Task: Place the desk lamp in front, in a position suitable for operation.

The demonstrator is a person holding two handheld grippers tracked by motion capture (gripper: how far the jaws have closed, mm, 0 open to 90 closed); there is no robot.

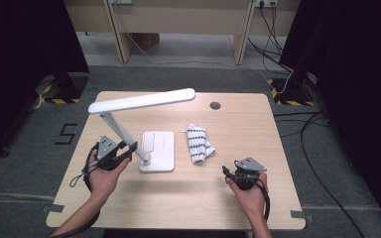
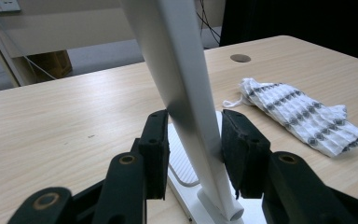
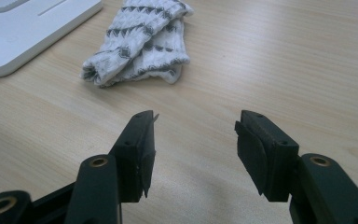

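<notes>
Desk lamp (image 1: 144, 129) near table's (image 1: 188, 208) left side, left gripper (image 1: 129, 151) at its slanted stem, right gripper (image 1: 226, 173) idle, cloth (image 1: 198, 144) between.

Left gripper view: stem (image 2: 186, 93) between pads (image 2: 156, 149), one pad touching, other just beside; grip not fully pinched, firmness hard to tell.

Right gripper view: right gripper (image 3: 193, 144) spread wide, empty, aimed at folded cloth (image 3: 140, 42).

Risk: smooth stem slipping, or base (image 1: 158, 151) tipping if pulled sideways.

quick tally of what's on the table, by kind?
Desk lamp: 1
Patterned cloth: 1
Left hand-held gripper, jaws around the lamp's arm: 1
Right hand-held gripper, open: 1
Total: 4
</notes>
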